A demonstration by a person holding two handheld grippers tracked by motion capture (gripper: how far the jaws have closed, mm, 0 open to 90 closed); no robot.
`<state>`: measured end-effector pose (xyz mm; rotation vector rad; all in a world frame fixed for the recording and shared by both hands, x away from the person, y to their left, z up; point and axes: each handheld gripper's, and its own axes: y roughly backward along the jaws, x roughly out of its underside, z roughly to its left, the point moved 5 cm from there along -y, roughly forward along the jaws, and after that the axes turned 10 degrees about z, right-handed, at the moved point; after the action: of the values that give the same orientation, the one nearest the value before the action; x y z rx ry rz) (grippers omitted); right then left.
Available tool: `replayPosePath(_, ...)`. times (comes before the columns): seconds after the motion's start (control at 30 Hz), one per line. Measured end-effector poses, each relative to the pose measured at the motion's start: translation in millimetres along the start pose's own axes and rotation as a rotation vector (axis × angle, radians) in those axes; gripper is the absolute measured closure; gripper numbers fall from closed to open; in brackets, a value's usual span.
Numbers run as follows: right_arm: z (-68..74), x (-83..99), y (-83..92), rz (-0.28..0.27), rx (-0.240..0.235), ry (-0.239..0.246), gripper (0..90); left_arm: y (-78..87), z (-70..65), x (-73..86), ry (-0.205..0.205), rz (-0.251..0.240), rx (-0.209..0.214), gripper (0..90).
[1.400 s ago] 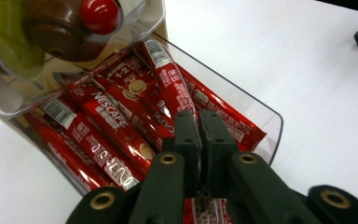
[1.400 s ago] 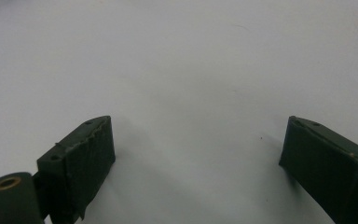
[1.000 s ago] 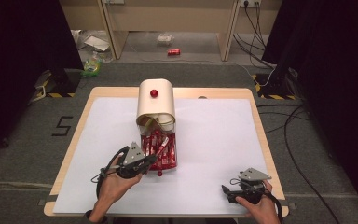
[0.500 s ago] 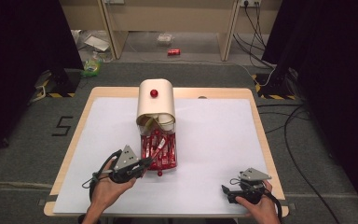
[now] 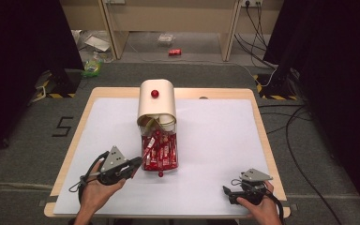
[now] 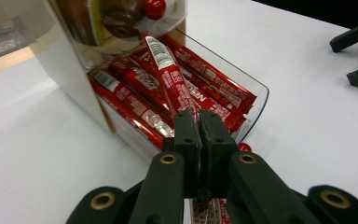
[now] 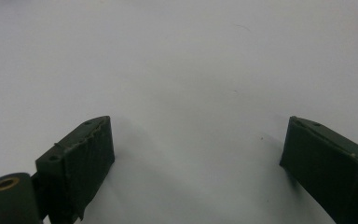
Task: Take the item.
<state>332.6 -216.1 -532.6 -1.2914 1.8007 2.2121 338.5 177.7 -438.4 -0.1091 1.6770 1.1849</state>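
A cream dispenser box (image 5: 155, 105) with a red knob stands at the table's middle. Its clear drawer (image 5: 174, 161) is pulled out and holds several red sachet sticks (image 5: 164, 152). My left gripper (image 5: 139, 162) is at the drawer's left front corner, shut on the lower end of one red sachet (image 5: 149, 146). In the left gripper view the black jaws (image 6: 196, 116) pinch this sachet (image 6: 165, 70), which slants up over the others in the drawer (image 6: 257, 88). My right gripper (image 5: 227, 191) rests open near the front right edge, with bare table between its jaws (image 7: 196, 140).
The white sheet (image 5: 215, 140) covers the wooden table (image 5: 262, 126). A small red knob (image 5: 160, 174) sticks out at the drawer's front. The floor behind holds cables, a red can (image 5: 174, 52) and litter. Dark curtains flank both sides.
My left gripper has drawn back to the left, away from the drawer, with the sachet in its jaws; the sachet now slants up out of the pile. The right gripper has stayed put.
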Motion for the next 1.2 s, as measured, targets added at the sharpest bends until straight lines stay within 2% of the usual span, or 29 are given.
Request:
replayPosePath(0.83,0.1,-0.1,-0.1,0.000,0.001,0.000,9.2,30.3,35.2,18.9,0.080,-0.024,-0.095,85.9)
replayPosePath(1.2,0.2,0.0,-0.2,0.000,0.002,0.000,9.1,33.2,49.1,24.0,0.115,-0.035,-0.129,85.8)
